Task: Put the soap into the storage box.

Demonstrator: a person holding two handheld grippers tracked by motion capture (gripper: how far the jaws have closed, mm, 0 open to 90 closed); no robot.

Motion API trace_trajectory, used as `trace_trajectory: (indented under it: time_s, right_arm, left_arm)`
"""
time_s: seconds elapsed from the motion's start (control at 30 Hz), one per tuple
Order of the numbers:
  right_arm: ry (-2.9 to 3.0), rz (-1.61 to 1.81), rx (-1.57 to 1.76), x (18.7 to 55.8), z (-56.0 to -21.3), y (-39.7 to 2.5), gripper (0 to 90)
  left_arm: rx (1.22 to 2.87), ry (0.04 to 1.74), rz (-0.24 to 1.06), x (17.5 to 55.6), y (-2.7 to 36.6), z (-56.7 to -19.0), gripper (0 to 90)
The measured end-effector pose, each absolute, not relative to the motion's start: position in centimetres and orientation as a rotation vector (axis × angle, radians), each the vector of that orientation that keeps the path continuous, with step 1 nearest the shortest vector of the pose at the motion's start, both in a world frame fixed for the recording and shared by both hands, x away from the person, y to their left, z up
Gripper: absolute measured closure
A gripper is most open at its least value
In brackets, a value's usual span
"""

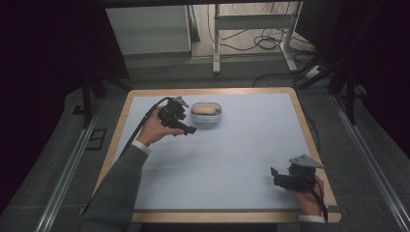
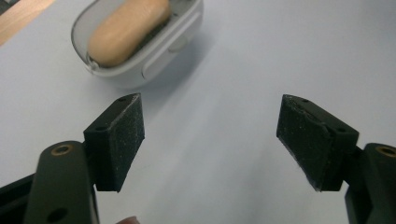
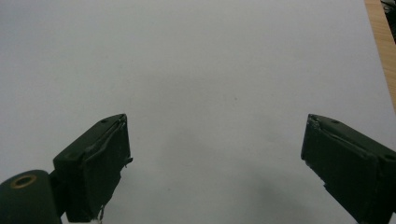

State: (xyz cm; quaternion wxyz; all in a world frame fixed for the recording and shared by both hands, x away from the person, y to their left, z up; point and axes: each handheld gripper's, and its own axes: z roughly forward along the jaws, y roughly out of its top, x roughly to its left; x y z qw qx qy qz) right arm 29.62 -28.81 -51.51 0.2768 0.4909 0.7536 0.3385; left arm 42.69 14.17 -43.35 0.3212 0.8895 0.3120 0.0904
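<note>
A table (image 1: 251, 159) with a pale, matte, blue-grey top and a light wooden rim is observed. Near its far edge, left of centre, a small rounded dish (image 1: 206, 115) is placed; in the left gripper view its wall (image 2: 154, 56) is seen to be smooth, white and oval, probably plastic. An elongated, rounded tan object (image 1: 204, 110) with a smooth surface is lain inside the dish; whether it is soap or bread cannot be determined.

The left gripper (image 1: 186, 128) is held just beside the dish, on its left and slightly nearer the person, without contact. Its jaws are spread wide with nothing between them. The pads (image 2: 123, 140) are seen to be black, rectangular and finely grained, with pale speckling.

The right gripper (image 1: 276, 175) is held near the table's near right corner, well apart from the dish. Its jaws are likewise spread apart and unloaded, over bare surface. The edge of its left pad (image 3: 100, 163) is noted as worn and frayed.

A grey ribbed sleeve (image 1: 118, 193) is seen on the left forearm. Beyond the table, a white metal frame (image 1: 251, 21) and loose cables (image 1: 263, 42) are noted on the floor. Nothing is placed between either gripper and the dish.
</note>
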Motion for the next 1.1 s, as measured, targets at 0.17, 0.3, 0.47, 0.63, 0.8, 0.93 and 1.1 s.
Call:
trace_trajectory:
  time_s: [0.17,0.3,0.47,0.63,0.8,0.93,1.1]
  right_arm:
    - [2.021,0.911,1.319,29.6,-51.4,-29.0,7.9]
    - [2.012,0.923,1.318,29.6,-51.2,-29.1,7.9]
    - [2.015,0.928,1.316,29.6,-51.1,-29.0,7.9]
    - [2.021,0.925,1.313,29.7,-51.2,-29.1,7.9]
    - [2.012,0.921,1.321,29.6,-51.1,-29.2,7.9]
    - [2.014,0.915,1.32,29.6,-51.2,-29.2,7.9]
    - [2.026,0.913,1.309,29.7,-51.3,-29.0,7.9]
  left_arm:
    - [2.277,0.837,0.241,40.2,15.7,-44.2,23.6]
    - [2.25,0.867,0.268,38.5,16.7,-45.0,23.2]
    - [2.223,0.895,0.258,36.6,17.8,-46.4,22.8]
    - [2.18,0.906,0.253,34.4,18.7,-47.9,22.3]
    - [2.177,0.938,0.307,32.8,19.3,-48.8,21.1]
    - [2.127,0.981,0.301,31.7,20.0,-49.4,21.0]
    - [2.159,0.985,0.343,31.1,20.1,-49.5,20.0]
